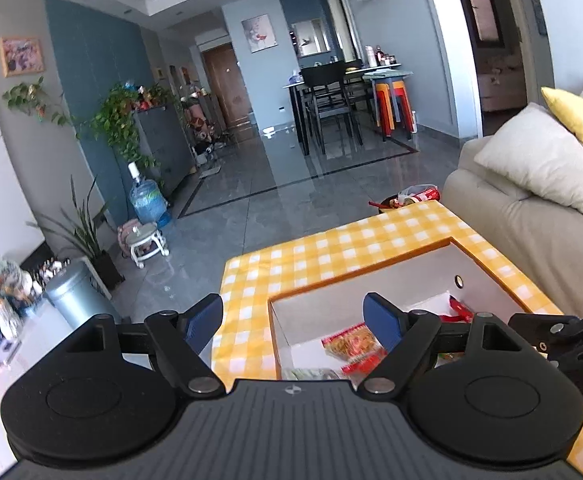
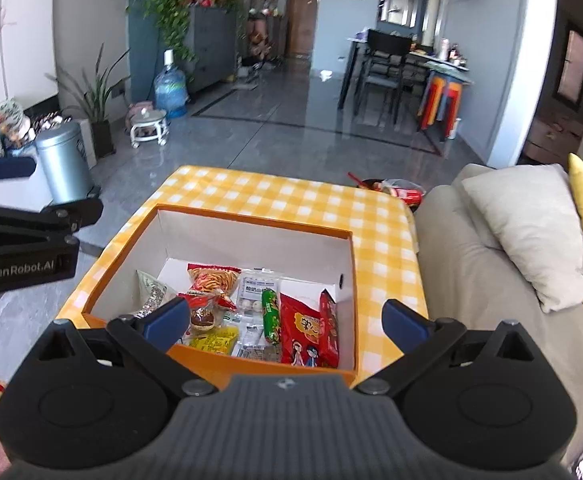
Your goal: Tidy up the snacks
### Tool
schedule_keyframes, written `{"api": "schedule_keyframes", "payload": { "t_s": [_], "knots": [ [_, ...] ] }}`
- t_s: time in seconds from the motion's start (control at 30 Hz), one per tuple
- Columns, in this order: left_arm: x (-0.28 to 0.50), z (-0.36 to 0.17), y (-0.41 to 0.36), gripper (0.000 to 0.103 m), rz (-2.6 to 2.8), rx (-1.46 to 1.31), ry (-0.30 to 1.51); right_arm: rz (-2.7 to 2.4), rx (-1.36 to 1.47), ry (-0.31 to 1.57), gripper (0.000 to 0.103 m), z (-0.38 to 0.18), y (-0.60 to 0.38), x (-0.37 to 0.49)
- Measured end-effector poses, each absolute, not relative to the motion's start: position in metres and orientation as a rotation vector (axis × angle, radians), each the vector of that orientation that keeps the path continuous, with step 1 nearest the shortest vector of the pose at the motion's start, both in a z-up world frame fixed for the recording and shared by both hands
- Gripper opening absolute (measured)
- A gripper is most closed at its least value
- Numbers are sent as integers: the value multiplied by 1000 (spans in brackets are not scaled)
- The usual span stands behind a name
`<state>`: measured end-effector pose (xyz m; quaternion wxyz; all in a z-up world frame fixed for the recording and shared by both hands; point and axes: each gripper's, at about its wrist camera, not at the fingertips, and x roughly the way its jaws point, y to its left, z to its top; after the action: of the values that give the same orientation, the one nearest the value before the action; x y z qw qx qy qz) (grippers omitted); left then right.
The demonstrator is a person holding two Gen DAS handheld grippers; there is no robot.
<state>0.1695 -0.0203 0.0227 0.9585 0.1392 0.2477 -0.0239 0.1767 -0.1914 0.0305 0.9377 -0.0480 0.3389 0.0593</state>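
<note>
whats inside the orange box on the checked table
The orange box holds snack packets lying loose: a green tube, a red packet, a yellow packet. What lies under them, and the near left corner, is hidden.

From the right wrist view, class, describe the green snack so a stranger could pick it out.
Find the orange box on the yellow checked tablecloth. Among its packets, the green snack is a sausage-shaped tube left of the red packet: the only green one.

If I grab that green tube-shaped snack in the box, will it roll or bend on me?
The green snack tube looks rounded, so it may roll if nudged, though the red packet beside it probably blocks that. Its glossy wrapper could be slippery. It seems lightly filled and soft, likely bending somewhat if gripped at one end.
</note>
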Motion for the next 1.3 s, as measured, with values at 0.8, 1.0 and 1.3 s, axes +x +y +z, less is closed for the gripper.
{"api": "schedule_keyframes", "payload": {
  "t_s": [0.8,1.0,1.3],
  "knots": [
    [159,-31,-18,94,53,179,711,65,91,712,99,-28,-207,159],
    [159,-34,-21,94,47,178,732,76,110,719,99,-33,-207,163],
    [161,-35,-18,94,49,170,746,86,107,724,99,-35,-206,162]
  ]
}}
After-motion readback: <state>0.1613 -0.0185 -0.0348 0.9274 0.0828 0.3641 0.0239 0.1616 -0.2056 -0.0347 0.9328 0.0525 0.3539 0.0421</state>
